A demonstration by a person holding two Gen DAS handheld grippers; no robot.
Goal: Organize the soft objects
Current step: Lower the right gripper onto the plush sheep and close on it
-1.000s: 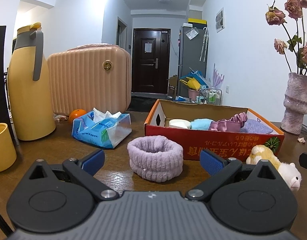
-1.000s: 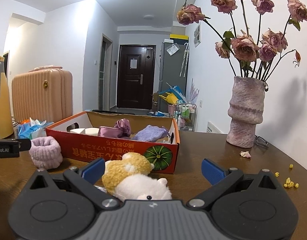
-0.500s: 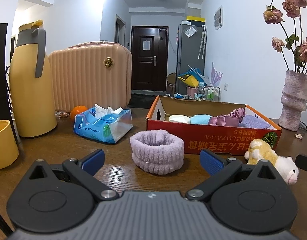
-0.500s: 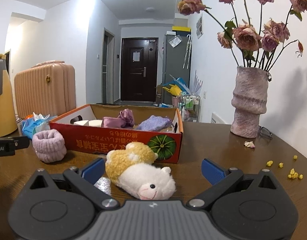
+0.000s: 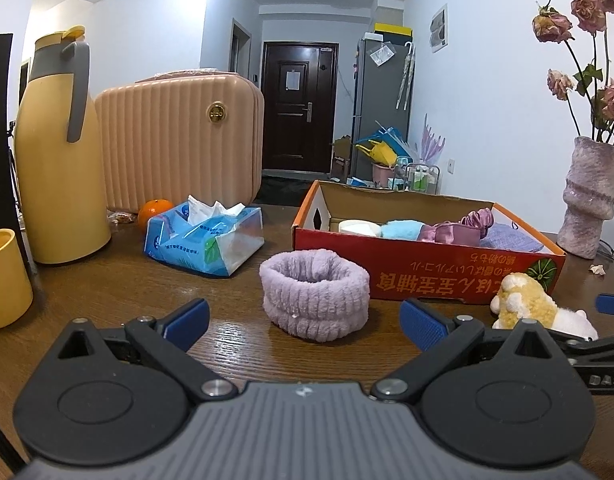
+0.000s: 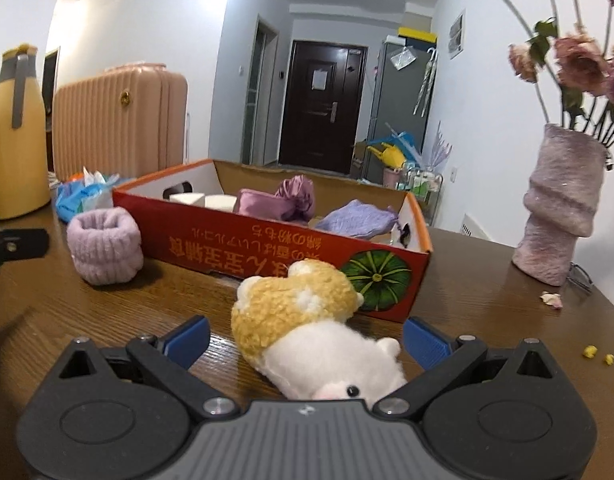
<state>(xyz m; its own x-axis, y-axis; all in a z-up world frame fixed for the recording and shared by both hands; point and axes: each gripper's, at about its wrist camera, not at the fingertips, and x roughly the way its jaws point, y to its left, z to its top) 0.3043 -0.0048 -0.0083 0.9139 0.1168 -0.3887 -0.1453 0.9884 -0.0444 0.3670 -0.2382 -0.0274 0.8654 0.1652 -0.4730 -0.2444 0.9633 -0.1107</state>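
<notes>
A lilac fluffy band (image 5: 315, 294) stands on the wooden table just ahead of my open left gripper (image 5: 305, 322), lined up with the gap between its blue pads. A yellow and white plush toy (image 6: 307, 330) lies between the open fingers of my right gripper (image 6: 307, 340), head toward the camera; the pads stand apart from it. Behind both sits a red cardboard box (image 5: 427, 274) holding a purple satin scrunchie (image 6: 283, 200), a lilac cloth (image 6: 357, 220), a blue puff (image 5: 401, 228) and white sponges (image 6: 205, 200). The band (image 6: 105, 250) also shows left in the right wrist view.
A tissue pack (image 5: 205, 242), an orange (image 5: 155, 210), a yellow jug (image 5: 57, 152), a yellow cup (image 5: 5, 276) and a pink case (image 5: 179, 140) fill the left. A vase of dried roses (image 6: 563, 204) stands right, with yellow crumbs (image 6: 599, 352) on the table.
The right gripper has moved forward and down, so the plush toy now lies between its fingers. The left gripper has edged closer to the lilac band. Both stay open.
</notes>
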